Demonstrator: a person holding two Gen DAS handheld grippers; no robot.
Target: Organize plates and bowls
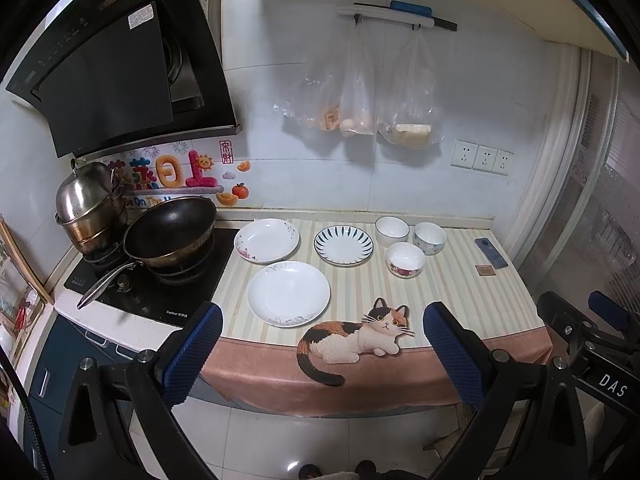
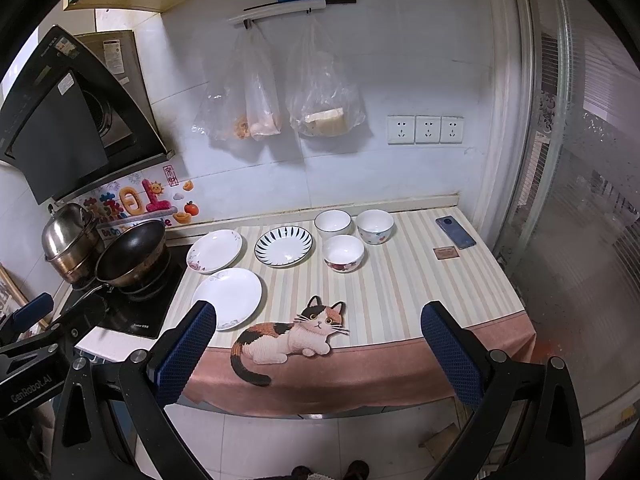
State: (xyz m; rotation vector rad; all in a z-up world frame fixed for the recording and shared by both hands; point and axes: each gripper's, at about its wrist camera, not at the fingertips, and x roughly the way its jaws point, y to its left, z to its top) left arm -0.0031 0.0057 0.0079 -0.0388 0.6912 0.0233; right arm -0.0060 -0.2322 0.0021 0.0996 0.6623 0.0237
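Clearly nothing is grasped yet — both the left tool (image 1: 322,354) and right tool (image 2: 318,354) hang released, short of the table's cat-print cloth (image 2: 400,288). Three glazed plates (image 2: 227,298) and three small ceramic bowls (image 2: 343,253) sit beyond the cat; pinching a slick rim could let it slip.

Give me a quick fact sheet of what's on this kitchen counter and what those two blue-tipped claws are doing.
Plates: three, unstacked: large white plate, floral-rimmed plate, blue-striped plate
Bowls: three, unstacked, right of plates: red-flowered bowl, dark-rimmed bowl, patterned bowl
Surface: striped cloth with a cat picture
Other: phone; wok and steel pot on stove
Left gripper: open, holding nothing
Right gripper: open, holding nothing
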